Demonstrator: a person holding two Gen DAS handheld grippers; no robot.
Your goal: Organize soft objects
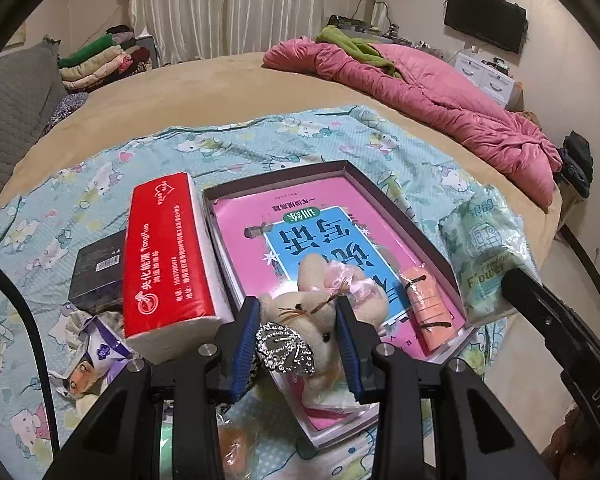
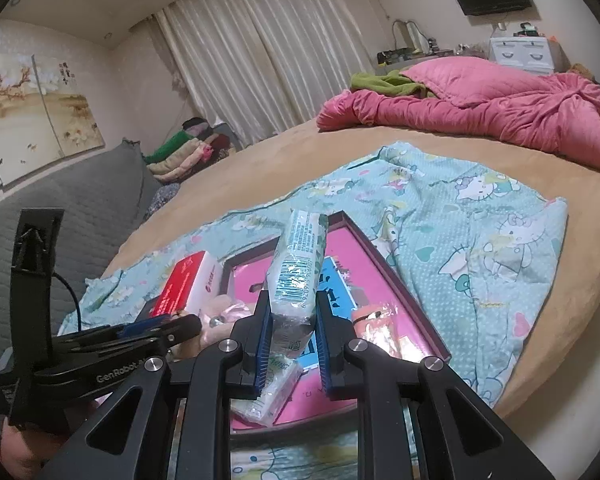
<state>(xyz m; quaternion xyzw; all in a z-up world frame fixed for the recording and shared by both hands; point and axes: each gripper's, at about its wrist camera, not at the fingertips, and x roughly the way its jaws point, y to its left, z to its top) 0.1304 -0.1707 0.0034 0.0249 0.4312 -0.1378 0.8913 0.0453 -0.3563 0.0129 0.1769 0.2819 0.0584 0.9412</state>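
Observation:
My left gripper [image 1: 298,312] is shut on a cream plush rabbit [image 1: 320,300] with a sparkly bow, held over the near edge of a shallow box [image 1: 416,220] lined with a pink and blue book. An orange soft item [image 1: 430,308] lies in the box at the right. My right gripper [image 2: 292,312] is shut on a green tissue pack [image 2: 298,268], held upright above the box [image 2: 404,292]. The same pack shows in the left wrist view [image 1: 486,252], right of the box. A red tissue pack [image 1: 166,252] lies left of the box.
A black box [image 1: 98,276] and small wrapped packs [image 1: 100,352] lie left of the red pack on a Hello Kitty sheet [image 1: 100,176]. A pink quilt [image 1: 440,96] is heaped at the far right of the bed. Folded clothes [image 1: 100,60] are stacked at the back left.

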